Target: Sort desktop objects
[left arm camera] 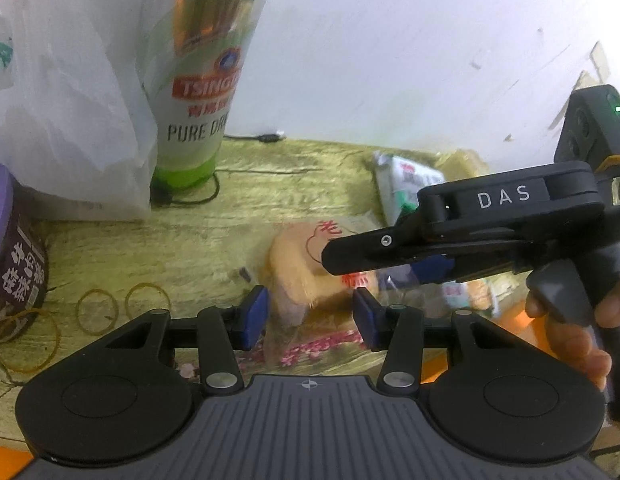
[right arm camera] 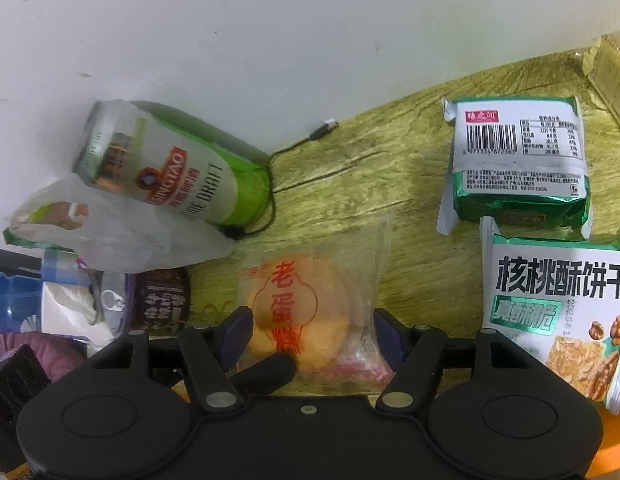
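I have both grippers at the wrapped cake (right arm camera: 305, 312), which lies on the table (right arm camera: 414, 184) between the beer can (right arm camera: 177, 168) and two biscuit packs (right arm camera: 518, 168). My right gripper (right arm camera: 310, 338) has its fingers around the cake, narrowed onto the clear wrapper on both sides. My left gripper (left arm camera: 307, 316) straddles the wrapper's near end; its fingers stand fairly narrow, and I cannot tell whether they pinch the film. Rubber bands (left arm camera: 97, 310) lie to the left.

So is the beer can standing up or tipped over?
Upright. The beer can stands on its green base on the table, beside the white plastic bag.
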### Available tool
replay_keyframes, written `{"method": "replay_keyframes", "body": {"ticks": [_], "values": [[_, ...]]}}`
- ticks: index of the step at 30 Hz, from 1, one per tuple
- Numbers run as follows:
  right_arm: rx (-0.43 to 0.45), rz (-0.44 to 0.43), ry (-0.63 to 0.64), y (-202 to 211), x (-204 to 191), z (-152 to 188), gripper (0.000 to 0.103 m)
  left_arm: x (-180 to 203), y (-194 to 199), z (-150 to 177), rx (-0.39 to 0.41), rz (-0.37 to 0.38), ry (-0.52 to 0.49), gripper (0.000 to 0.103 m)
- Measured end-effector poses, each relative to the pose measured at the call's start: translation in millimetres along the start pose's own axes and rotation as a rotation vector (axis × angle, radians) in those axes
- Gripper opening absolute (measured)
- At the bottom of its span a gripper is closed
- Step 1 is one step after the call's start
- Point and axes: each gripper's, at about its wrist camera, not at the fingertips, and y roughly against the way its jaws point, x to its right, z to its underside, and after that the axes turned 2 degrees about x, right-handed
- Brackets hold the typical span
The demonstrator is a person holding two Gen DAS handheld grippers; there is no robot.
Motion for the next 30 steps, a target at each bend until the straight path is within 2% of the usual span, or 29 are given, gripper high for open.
{"method": "replay_keyframes", "body": {"ticks": [7, 10, 19, 23, 25, 30], "values": [[-0.018, 0.036, -0.034, -5.7, 11.9, -1.1, 0.066, -14.0, -4.6, -1.5, -0.021, -0.012, 0.025, 0.054], [0.001, 0.045, -0.043, 0.5, 13.0, -4.2, 0.077, -21.3, -7.4, -4.3, -0.023, -0.003, 0.057, 0.057], [-0.022, 0.055, -0.062, -15.3, 12.4, -13.1, 0.08, -30.3, -18.7, -8.4, -0.028, 0.055, 0.127, 0.059], [-0.027, 0.048, -0.053, -18.2, 8.3, -13.1, 0.079, -30.3, -21.1, -8.1, -0.029, 0.07, 0.138, 0.058], [-0.037, 0.043, -0.053, -19.5, 6.8, -12.1, 0.075, -29.9, -20.0, -7.6, -0.027, 0.074, 0.141, 0.057], [-0.03, 0.049, -0.056, -19.4, 5.5, -11.3, 0.071, -26.7, -22.6, -7.5, -0.024, 0.077, 0.137, 0.052]]}}
